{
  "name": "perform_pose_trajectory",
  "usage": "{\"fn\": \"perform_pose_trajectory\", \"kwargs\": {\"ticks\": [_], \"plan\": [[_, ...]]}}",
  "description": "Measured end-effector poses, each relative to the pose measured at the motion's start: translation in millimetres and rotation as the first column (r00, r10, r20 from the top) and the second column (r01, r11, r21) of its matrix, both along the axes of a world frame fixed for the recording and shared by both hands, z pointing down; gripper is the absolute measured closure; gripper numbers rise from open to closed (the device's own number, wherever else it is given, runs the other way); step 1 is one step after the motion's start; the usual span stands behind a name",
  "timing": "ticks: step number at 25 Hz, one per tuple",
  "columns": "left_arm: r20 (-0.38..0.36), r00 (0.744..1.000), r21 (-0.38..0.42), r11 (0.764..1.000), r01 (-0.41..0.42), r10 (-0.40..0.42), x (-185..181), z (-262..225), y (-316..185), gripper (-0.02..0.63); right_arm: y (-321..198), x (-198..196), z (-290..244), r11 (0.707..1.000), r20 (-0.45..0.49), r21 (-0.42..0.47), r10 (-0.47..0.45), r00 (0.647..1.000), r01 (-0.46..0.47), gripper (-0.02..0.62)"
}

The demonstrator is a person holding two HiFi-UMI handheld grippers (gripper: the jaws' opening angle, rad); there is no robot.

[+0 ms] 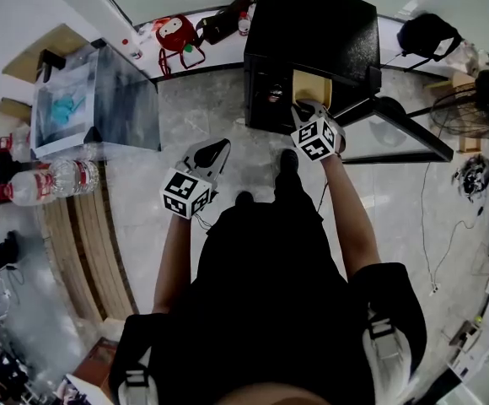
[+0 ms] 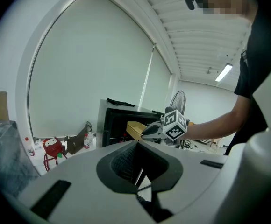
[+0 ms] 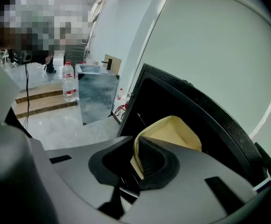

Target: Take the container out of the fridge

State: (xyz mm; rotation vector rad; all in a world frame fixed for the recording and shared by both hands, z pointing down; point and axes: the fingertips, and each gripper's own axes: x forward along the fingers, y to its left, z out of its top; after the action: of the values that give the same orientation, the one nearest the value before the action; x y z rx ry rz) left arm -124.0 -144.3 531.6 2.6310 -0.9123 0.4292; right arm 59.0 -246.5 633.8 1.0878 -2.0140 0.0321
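Leftmost in the head view, two water bottles (image 1: pixel 55 180) lie on wooden steps; we see red labels on them, but the print is too small to read. Beside them stands a grey cabinet (image 1: pixel 110 99), and a red bag (image 1: pixel 177 34) sits by the wall.

Next comes the left gripper (image 1: pixel 215 150), held over the floor short of the fridge. Its own view shows its pads (image 2: pixel 126 162) pressed together with nothing between them. Its marker cube carries only black-and-white squares, no letters.

Further right, the black fridge (image 1: pixel 312 24) stands with its door (image 1: pixel 405 129) swung open. The yellow container (image 1: pixel 312 87) sits at the open front, in the upper part. The right gripper (image 1: pixel 305 108) reaches to it, and in the right gripper view we find its jaws pinching the container's near wall (image 3: pixel 173 132).

At the far right a floor fan (image 1: pixel 472 108) stands near loose cables.
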Motion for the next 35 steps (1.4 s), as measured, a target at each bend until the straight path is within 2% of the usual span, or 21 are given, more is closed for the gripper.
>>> {"fn": "perform_pose_trajectory", "kwargs": {"ticks": [9,22,35], "plan": [[0.003,1.0,0.008,1.0,-0.011,0.011,-26.3,-0.9,23.9,0.591,29.3,-22.1,1.7,1.0,0.01,0.003,0.023,1.0,-0.023,0.56],[0.008,1.0,-0.012,1.0,-0.028,0.028,-44.8,9.4,59.8,0.591,74.3,-43.0,18.2,0.999,0.006,-0.027,0.018,1.0,-0.018,0.56],[0.009,0.999,-0.013,0.999,-0.038,0.038,-48.9,11.7,71.3,0.591,95.7,-54.0,22.3,0.999,0.0,-0.037,-0.013,1.0,0.013,0.558]]}}
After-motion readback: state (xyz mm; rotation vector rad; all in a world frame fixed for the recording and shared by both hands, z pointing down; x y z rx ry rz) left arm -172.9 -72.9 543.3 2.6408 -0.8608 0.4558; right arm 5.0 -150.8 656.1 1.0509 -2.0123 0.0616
